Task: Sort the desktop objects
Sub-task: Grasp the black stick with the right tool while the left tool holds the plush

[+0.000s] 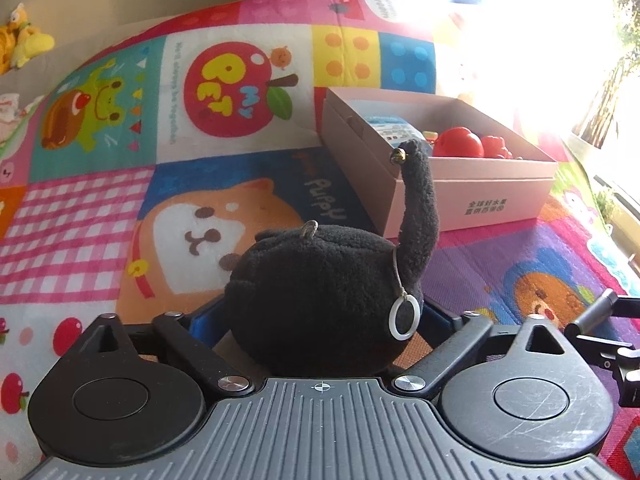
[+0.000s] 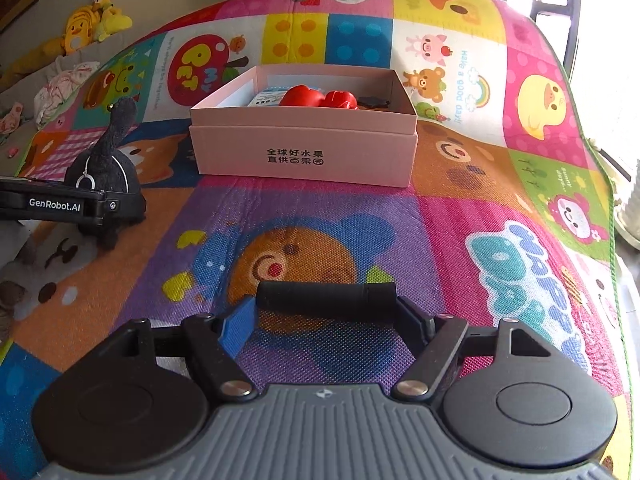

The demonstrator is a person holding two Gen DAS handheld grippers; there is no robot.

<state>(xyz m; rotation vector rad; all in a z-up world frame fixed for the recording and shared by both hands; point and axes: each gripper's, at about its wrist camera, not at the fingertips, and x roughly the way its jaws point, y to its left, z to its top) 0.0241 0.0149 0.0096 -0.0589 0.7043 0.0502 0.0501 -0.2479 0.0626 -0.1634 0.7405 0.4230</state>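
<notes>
A black plush toy (image 1: 320,296) with an upright tail, a small bell and a white ring sits on the colourful play mat (image 1: 100,208). My left gripper (image 1: 320,320) is shut on it, the plush filling the gap between the blue pads. The right wrist view shows the same plush (image 2: 108,160) at the left, inside my left gripper (image 2: 100,208). My right gripper (image 2: 326,320) is shut on a short black cylinder (image 2: 326,296), held crosswise between the fingertips just above the mat. An open pink box (image 2: 304,152) stands straight ahead, holding red toys (image 2: 316,98).
In the left wrist view the pink box (image 1: 472,196) lies ahead to the right. Yellow plush toys (image 2: 88,20) and cloth lie beyond the mat's far left edge. The mat's right edge (image 2: 612,240) drops off near a bright window.
</notes>
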